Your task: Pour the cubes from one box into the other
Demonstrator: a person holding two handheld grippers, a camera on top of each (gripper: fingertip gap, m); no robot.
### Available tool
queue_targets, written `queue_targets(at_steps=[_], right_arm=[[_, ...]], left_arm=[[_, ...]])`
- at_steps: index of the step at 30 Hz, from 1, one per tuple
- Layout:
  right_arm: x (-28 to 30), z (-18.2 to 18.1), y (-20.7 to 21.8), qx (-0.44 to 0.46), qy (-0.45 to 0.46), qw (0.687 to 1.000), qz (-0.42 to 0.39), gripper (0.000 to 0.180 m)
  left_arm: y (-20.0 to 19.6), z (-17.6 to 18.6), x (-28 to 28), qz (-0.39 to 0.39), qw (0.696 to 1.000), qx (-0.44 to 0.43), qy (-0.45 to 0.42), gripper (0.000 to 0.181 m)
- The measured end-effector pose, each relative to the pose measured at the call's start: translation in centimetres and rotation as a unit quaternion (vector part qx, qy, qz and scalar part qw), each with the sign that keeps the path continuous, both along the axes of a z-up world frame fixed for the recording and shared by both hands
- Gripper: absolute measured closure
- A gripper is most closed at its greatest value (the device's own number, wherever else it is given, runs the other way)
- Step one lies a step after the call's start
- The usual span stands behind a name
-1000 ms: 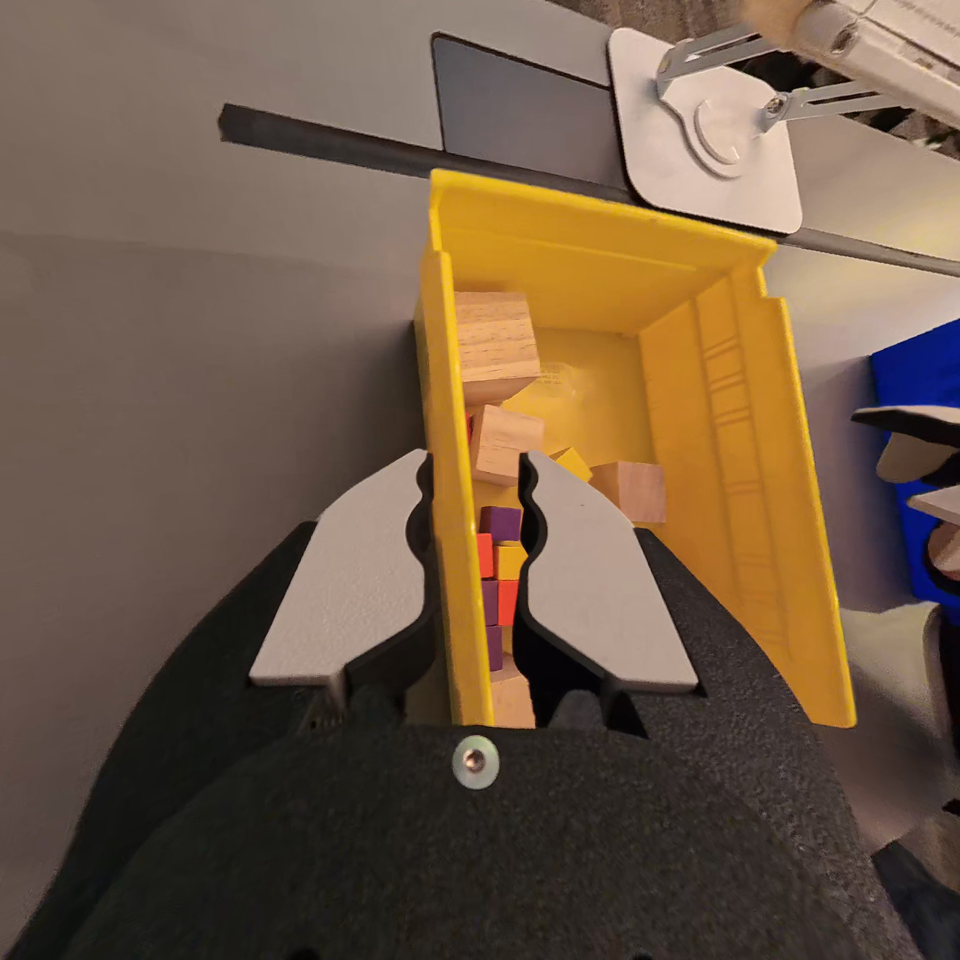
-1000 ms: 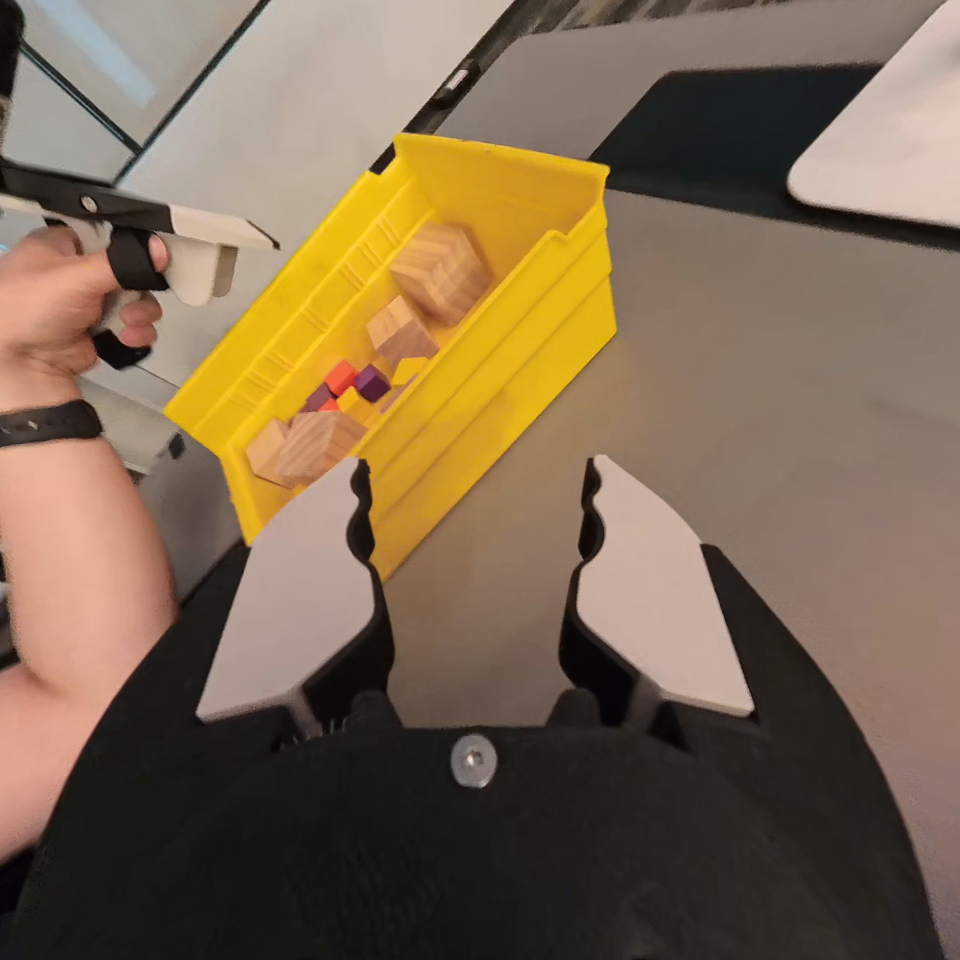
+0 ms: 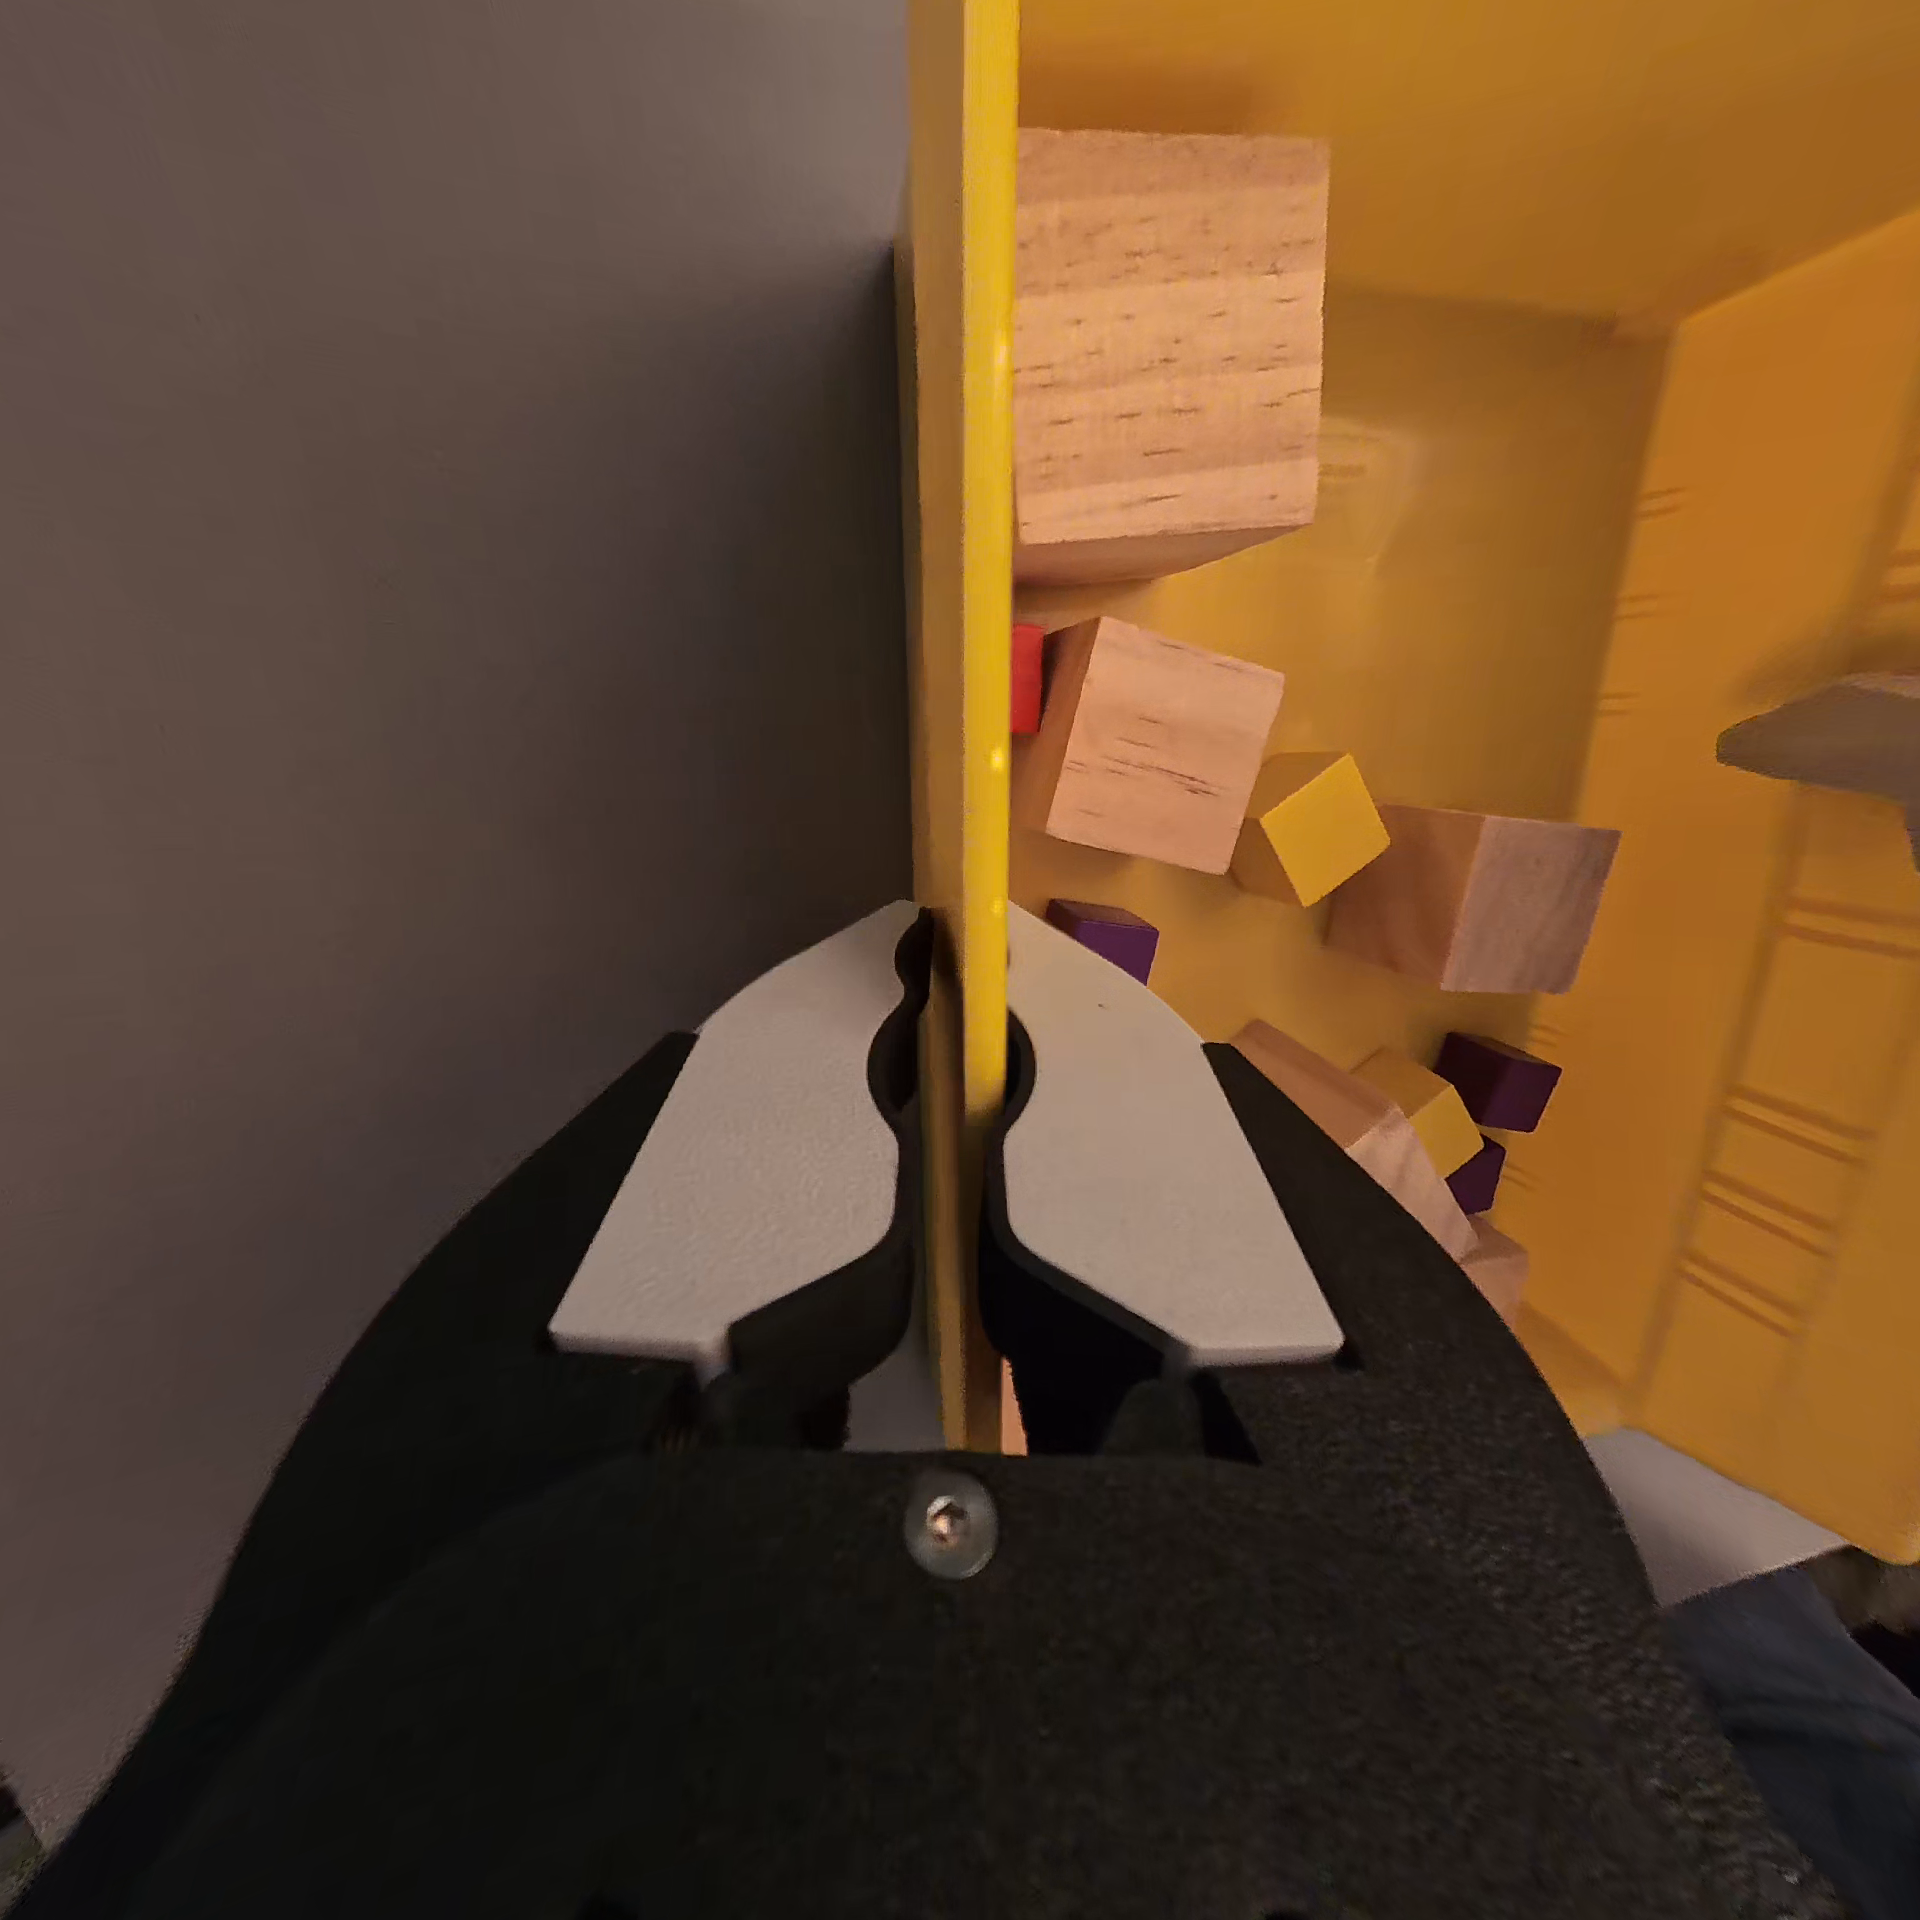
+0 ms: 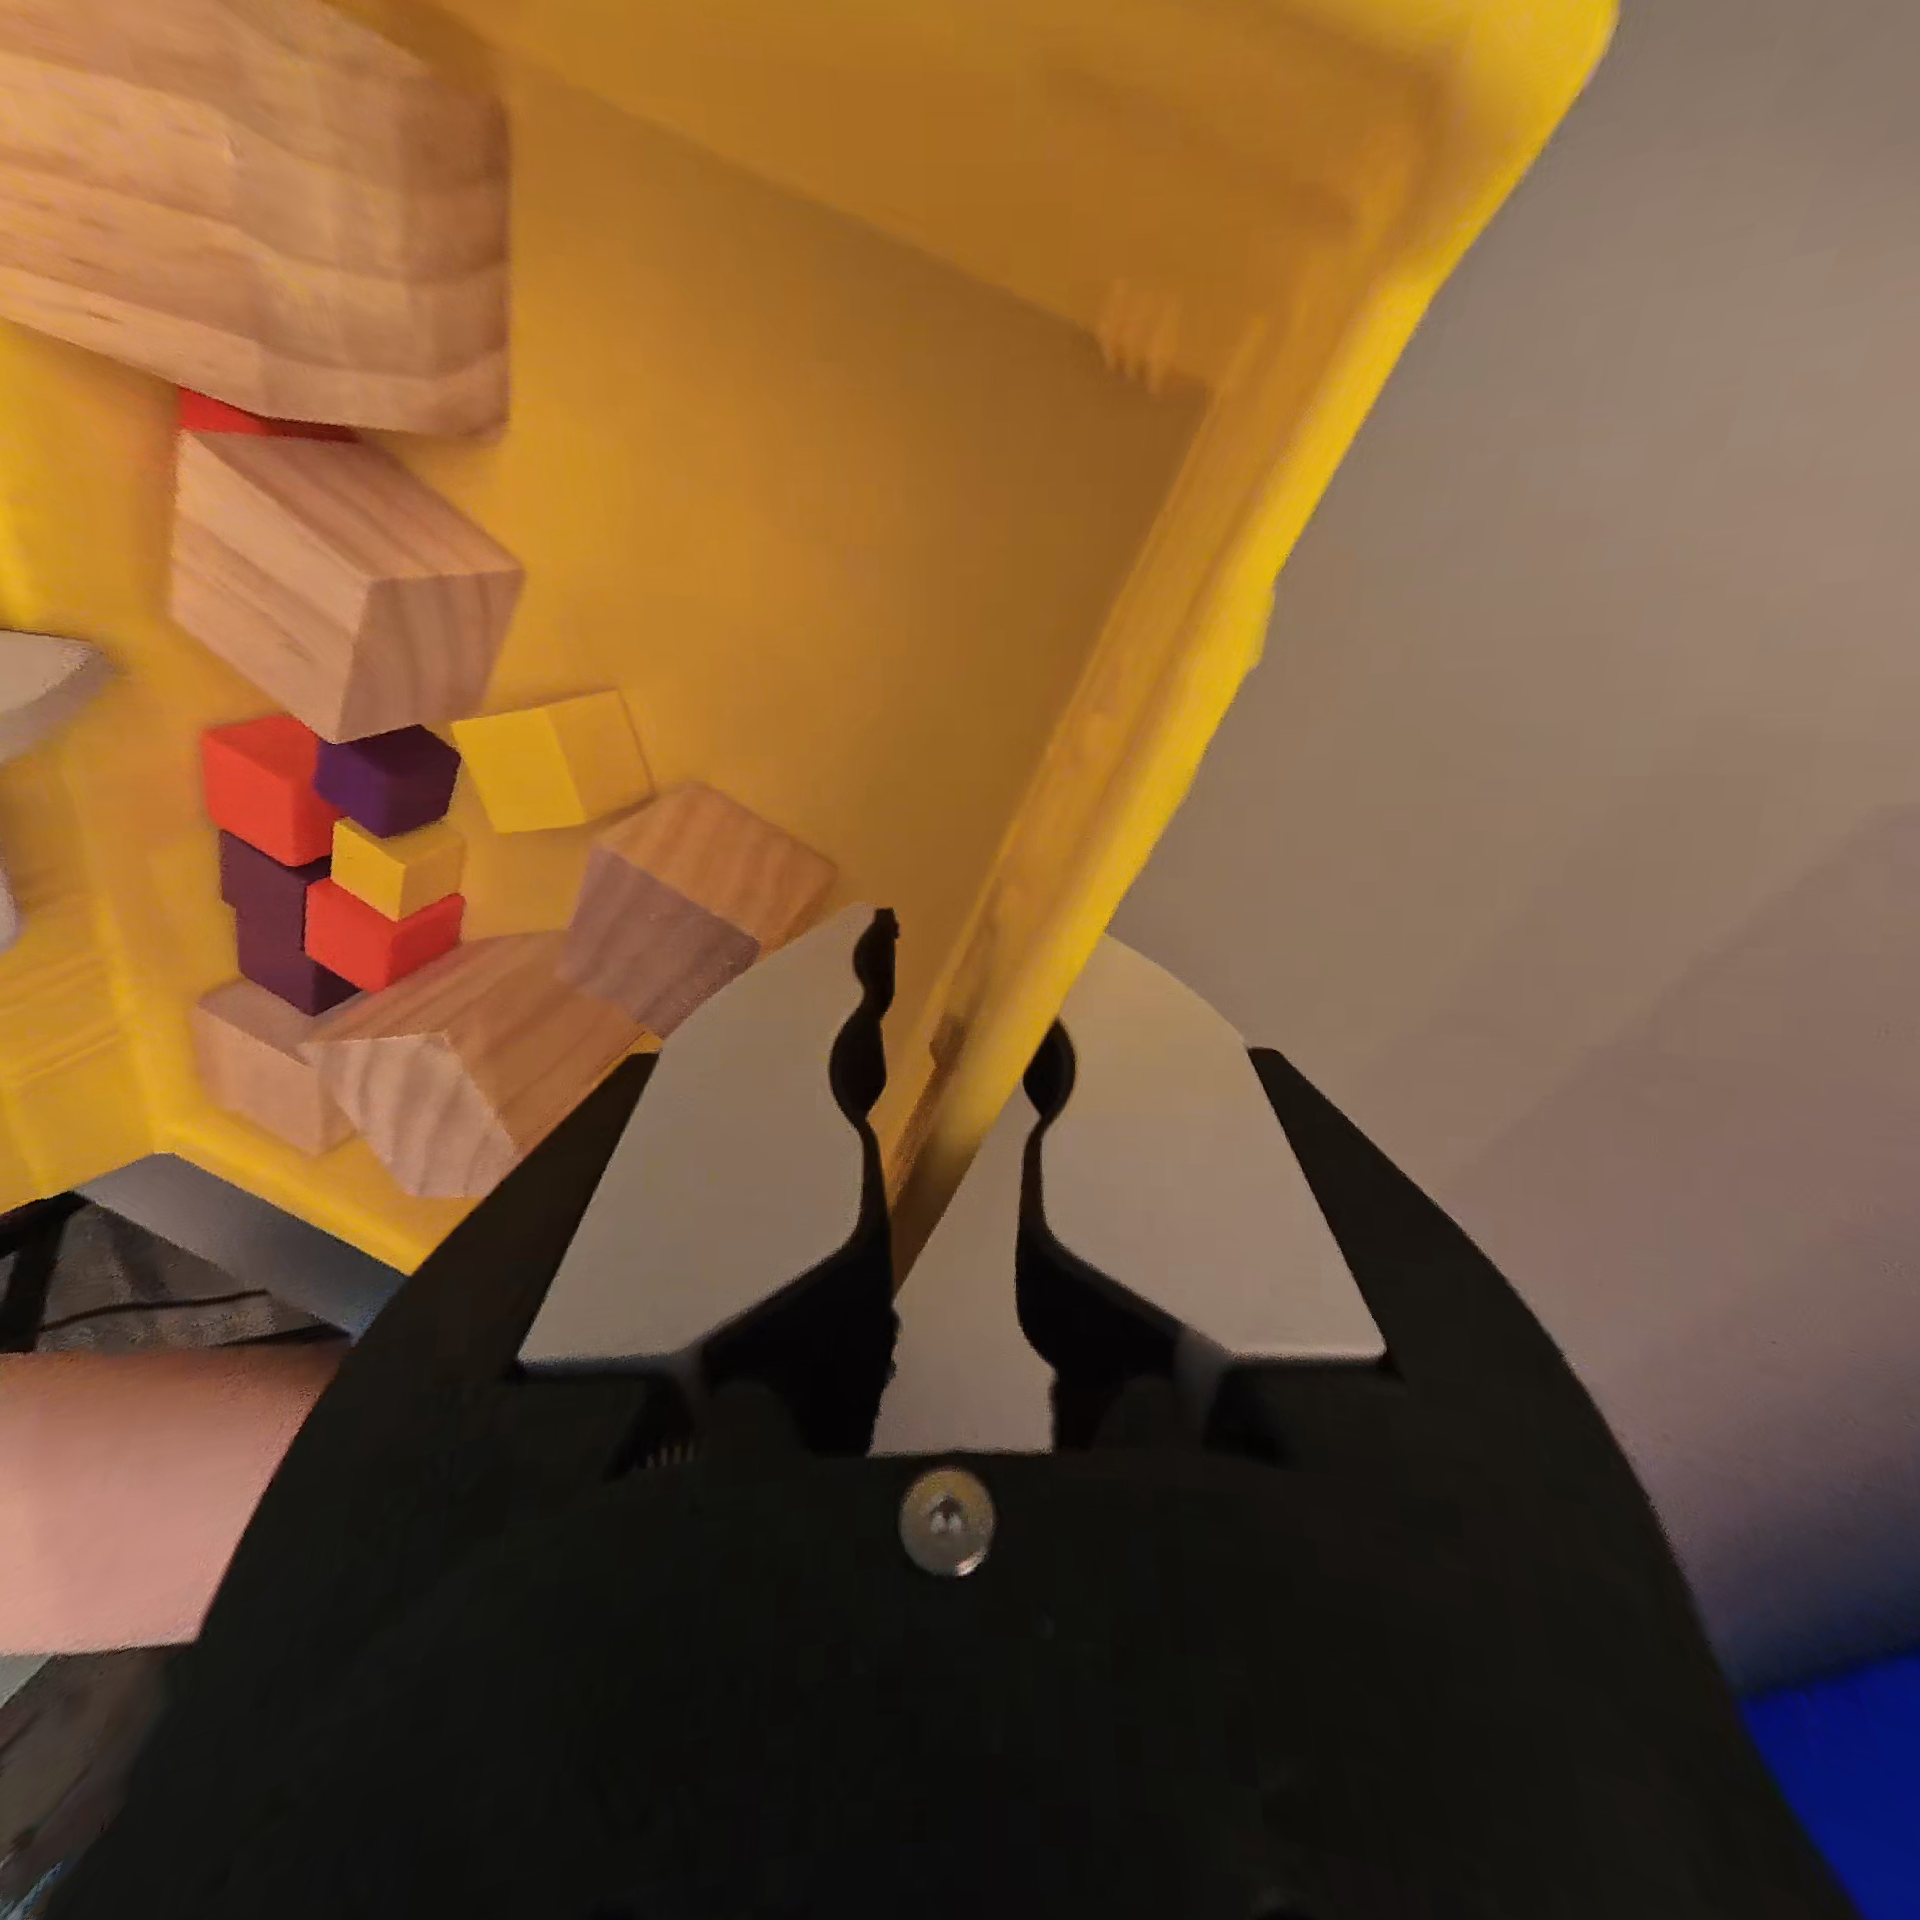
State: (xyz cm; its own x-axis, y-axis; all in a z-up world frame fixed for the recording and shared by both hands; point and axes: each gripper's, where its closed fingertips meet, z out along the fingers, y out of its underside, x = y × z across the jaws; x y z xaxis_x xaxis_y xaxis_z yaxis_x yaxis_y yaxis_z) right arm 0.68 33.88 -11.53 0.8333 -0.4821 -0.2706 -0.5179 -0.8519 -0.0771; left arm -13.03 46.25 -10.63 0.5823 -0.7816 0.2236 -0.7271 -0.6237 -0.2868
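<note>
The yellow box (image 3: 1299, 94) fills both views and holds several wooden cubes, such as a large one (image 3: 1164, 343), and small red, purple and yellow cubes (image 4: 343, 862). My left gripper (image 3: 966, 930) is shut on the box's left side wall. My right gripper (image 4: 992, 935) is shut on the opposite side wall (image 4: 1226, 644), one finger inside the box and one outside. The cubes lie along the left gripper's side of the box. The tip of the right gripper shows at the right edge of the left wrist view (image 3: 1829, 748). A corner of the blue box (image 4: 1839, 1756) shows at bottom right.
The grey tabletop (image 3: 416, 623) lies left of the box and also shows beside it in the right wrist view (image 4: 1610, 727). A person's forearm (image 4: 125, 1486) is at lower left, below the box's open front edge (image 4: 291, 1216).
My left gripper has closed on the box wall that it straddled. My right gripper was open and apart from the box; it has moved onto the other wall and closed. The box now looks much nearer.
</note>
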Motion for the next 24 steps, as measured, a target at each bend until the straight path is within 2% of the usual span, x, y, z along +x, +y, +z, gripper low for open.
queue_targets(at_steps=[5,10,20,24], right_arm=[[-0.1,-0.7,-0.9,-0.066,-0.02,0.998,0.017,0.165],[1.2,-0.5,-2.1,-0.105,-0.009,0.994,0.013,0.172],[7.3,-0.7,-6.5,-0.099,-0.027,0.995,-0.014,0.173],[8.7,-0.7,-8.3,-0.101,-0.013,0.994,-0.029,0.174]], left_arm=[[-0.4,-0.1,-0.2,0.0,1.0,-0.004,0.012,0.175],[-2.3,-0.2,0.4,-0.042,0.997,-0.001,0.06,0.174],[-6.7,-0.3,6.1,-0.11,0.984,0.065,0.12,0.173],[-8.2,-0.4,7.9,-0.125,0.984,0.063,0.108,0.173]])
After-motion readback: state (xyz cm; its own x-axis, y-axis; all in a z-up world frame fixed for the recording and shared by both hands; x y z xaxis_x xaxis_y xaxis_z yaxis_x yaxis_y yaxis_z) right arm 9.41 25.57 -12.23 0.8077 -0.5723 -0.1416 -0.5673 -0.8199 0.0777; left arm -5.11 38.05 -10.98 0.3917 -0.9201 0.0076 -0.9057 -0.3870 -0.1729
